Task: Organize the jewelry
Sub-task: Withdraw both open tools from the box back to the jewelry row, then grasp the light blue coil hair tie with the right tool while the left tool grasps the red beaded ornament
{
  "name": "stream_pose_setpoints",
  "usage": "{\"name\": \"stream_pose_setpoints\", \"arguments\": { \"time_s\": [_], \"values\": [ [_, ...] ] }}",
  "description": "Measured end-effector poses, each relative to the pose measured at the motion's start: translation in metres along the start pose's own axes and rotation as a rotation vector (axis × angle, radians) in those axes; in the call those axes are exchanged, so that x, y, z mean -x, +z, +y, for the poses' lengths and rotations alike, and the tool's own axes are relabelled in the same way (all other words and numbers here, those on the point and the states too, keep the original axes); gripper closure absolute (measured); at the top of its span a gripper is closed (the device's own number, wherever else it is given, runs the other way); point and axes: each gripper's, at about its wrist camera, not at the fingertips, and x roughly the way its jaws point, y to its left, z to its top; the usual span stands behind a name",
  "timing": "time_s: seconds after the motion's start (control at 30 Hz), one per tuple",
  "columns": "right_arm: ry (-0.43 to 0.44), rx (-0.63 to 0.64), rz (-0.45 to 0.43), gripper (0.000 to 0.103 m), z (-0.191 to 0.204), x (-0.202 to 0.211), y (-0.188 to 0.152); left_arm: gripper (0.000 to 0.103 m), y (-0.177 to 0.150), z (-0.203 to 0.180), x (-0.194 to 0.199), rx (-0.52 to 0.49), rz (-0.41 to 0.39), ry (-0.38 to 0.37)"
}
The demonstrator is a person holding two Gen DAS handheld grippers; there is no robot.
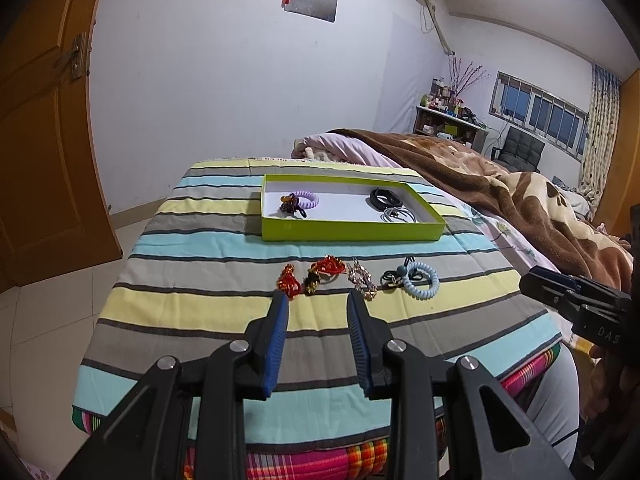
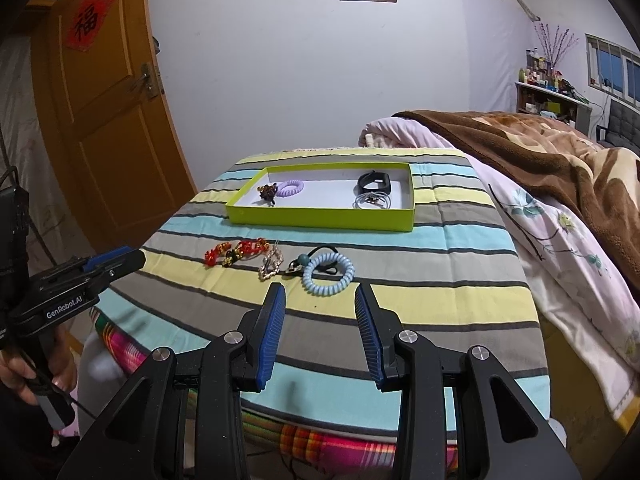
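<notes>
2 groups of jewelry are lying before us on the striped cloth (image 1: 224, 312): some inside a shallow green box (image 1: 352, 231), the rest in a loose row just in front of it. We are seeing the box holding a purple coil tie (image 1: 306, 199) touching a dark beaded piece (image 1: 289, 204) at its left end, and a black band (image 1: 382, 195) above a tangle of pale rings (image 1: 398, 215) at its right end. In the row we are finding 2 red beaded pieces (image 1: 289, 282), a gold chain piece (image 1: 362, 280), and a light blue coil tie (image 1: 420, 282) beside a black tie (image 1: 390, 276). We are holding our left gripper (image 1: 318, 300) and our right gripper (image 2: 320, 292) over the near cloth, jaws spread and pinching nothing. "GenRobot.AI" is reading on the left gripper's body in the right wrist view; a red paper with 1 Chinese character (image 2: 86, 23) is hanging on the door (image 2: 116, 128).
</notes>
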Motion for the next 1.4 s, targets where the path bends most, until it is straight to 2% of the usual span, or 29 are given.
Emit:
{"name": "stream_pose_setpoints", "arguments": {
  "time_s": [0.6,1.03,1.4],
  "values": [
    [-0.002,0.009,0.004,0.066,-0.002,-0.007,0.002,0.071,0.001,0.005,-0.005,0.009,0.000,0.006],
    [-0.015,-0.011,0.073,0.066,-0.012,-0.053,0.004,0.071,0.006,0.015,-0.055,0.019,0.063,0.026],
    [-0.032,-0.046,0.165,0.066,-0.023,-0.105,0.010,0.071,0.012,0.025,-0.102,0.040,0.153,0.044]
  ]
}}
